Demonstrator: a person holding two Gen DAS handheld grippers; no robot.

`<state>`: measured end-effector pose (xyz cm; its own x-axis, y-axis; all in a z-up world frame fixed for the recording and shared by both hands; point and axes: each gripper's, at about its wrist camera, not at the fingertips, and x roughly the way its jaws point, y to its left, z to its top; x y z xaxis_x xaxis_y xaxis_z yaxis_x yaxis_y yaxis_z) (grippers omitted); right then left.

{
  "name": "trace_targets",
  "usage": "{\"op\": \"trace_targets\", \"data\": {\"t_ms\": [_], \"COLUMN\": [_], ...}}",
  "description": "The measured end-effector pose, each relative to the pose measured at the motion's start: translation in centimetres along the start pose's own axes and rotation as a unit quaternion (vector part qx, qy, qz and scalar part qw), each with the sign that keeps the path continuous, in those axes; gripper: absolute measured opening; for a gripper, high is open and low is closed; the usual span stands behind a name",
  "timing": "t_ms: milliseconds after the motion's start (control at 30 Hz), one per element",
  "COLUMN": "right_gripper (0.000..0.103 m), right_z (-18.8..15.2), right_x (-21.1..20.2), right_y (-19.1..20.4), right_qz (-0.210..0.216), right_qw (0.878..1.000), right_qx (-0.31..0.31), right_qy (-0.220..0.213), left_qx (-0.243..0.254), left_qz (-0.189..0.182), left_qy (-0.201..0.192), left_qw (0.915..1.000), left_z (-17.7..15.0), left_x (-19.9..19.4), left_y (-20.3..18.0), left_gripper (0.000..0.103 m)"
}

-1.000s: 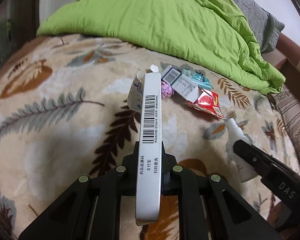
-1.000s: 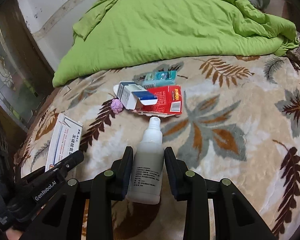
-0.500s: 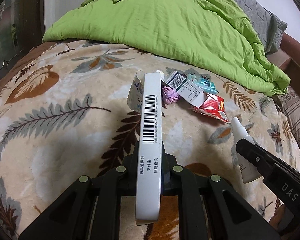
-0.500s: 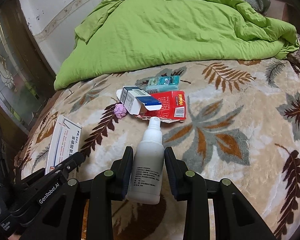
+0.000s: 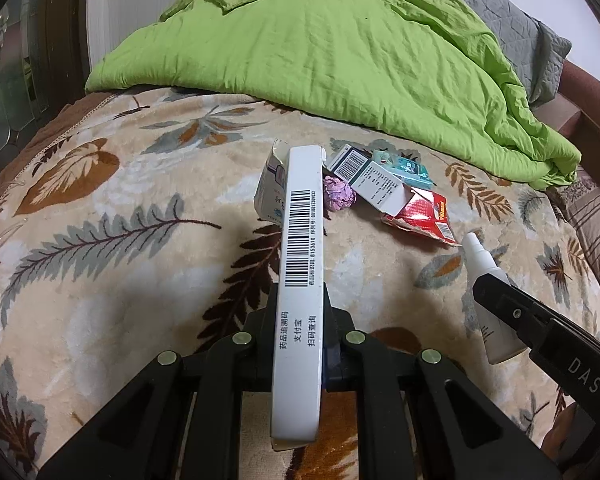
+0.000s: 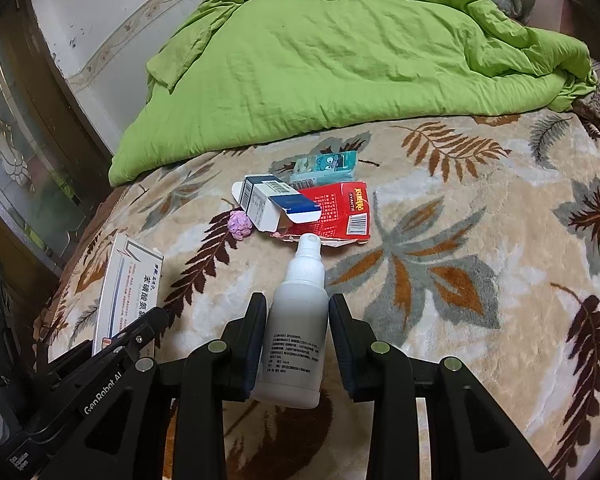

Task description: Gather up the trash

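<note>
My left gripper [image 5: 298, 300] is shut on a long white medicine box [image 5: 302, 264] with a barcode, held edge-up above the bed; it also shows in the right wrist view [image 6: 128, 292]. My right gripper [image 6: 298, 308] is shut on a white spray bottle [image 6: 298, 320], nozzle pointing forward; the bottle shows in the left wrist view [image 5: 486, 292]. On the leaf-patterned blanket [image 6: 460, 240] lie a blue-and-white carton [image 6: 268, 200], a red packet [image 6: 344, 212], a teal packet [image 6: 326, 166] and a pink crumpled wad [image 6: 240, 224]. A torn white box [image 5: 270, 184] sits behind the held box.
A rumpled green duvet [image 5: 340, 52] covers the far half of the bed. A grey pillow [image 5: 512, 36] lies behind it at right. A dark wooden frame with glass [image 6: 16, 152] stands left of the bed. The wall [image 6: 112, 12] is behind.
Both grippers have drawn back and risen a little from the trash pile, still holding the box and the bottle. The items on the blanket have not moved.
</note>
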<state>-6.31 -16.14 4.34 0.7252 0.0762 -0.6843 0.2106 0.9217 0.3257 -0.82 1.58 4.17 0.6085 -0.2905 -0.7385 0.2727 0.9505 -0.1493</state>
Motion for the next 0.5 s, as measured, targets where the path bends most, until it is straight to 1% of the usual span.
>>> {"op": "trace_targets", "data": {"t_ms": [500], "right_gripper": [0.035], "right_z": [0.02], "right_x": [0.02], "right_y": [-0.14], "right_qz": [0.004], "right_qw": [1.0], "right_qx": [0.007], "right_qy": [0.001], "left_qx": [0.001], "left_qz": [0.001], "left_qy": [-0.001], "left_qw": [1.0], "left_z": [0.06], "left_x": [-0.07], "left_y": [-0.11], "left_gripper": [0.013]}}
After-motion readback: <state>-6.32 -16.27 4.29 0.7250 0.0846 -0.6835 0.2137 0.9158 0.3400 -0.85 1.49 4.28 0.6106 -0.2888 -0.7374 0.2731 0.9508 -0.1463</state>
